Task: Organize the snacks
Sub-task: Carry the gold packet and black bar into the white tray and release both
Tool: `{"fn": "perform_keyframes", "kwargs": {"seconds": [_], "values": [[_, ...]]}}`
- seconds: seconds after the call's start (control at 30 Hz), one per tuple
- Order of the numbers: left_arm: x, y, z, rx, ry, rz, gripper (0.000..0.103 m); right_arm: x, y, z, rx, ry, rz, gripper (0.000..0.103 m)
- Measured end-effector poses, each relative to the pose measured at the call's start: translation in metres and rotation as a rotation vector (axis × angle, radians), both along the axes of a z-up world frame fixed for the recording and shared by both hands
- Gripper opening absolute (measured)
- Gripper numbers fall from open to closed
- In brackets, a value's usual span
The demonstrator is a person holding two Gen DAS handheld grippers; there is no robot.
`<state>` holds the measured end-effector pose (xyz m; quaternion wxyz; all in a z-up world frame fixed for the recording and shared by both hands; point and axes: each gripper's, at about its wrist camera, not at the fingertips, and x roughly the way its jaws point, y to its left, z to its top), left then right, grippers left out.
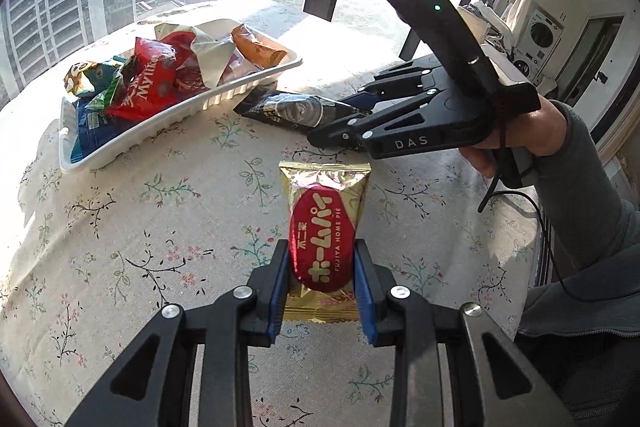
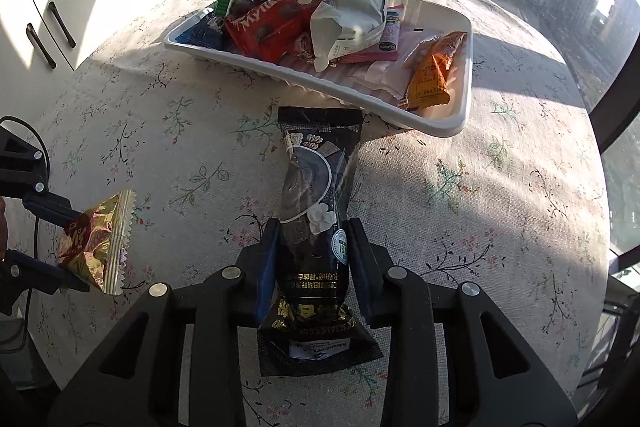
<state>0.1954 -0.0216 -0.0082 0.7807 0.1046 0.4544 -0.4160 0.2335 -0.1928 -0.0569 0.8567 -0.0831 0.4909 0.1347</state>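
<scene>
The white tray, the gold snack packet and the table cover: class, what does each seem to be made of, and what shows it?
White tray: probably thin moulded plastic or foam, matt, with ribbed walls.
Gold snack packet: metallised foil film, shiny, with crinkles and serrated ends.
Table cover: seemingly woven cloth, matt, with a flower print and visible weave.

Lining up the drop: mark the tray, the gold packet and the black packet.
tray (image 2: 448,125): right wrist view, near rim corner.
gold packet (image 1: 326,187): left wrist view, upper wrapper above the red label.
black packet (image 2: 316,163): right wrist view, middle of wrapper.
</scene>
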Motion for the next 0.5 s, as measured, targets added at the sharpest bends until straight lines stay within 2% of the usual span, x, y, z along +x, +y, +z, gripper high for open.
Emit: {"fn": "perform_keyframes", "kwargs": {"seconds": [0.23,0.4,0.5], "values": [[0.019,0.007,0.009,-0.073,-0.008,0.083,0.032,-0.02,-0.003,0.01,0.064,-0.042,-0.013,0.024],[0.043,0.021,0.025,-0.129,-0.03,0.172,0.032,-0.04,-0.015,0.044,0.201,-0.129,-0.023,0.024],[0.064,0.029,0.041,-0.155,-0.063,0.246,0.032,-0.032,-0.032,0.067,0.283,-0.196,-0.092,0.024]]}}
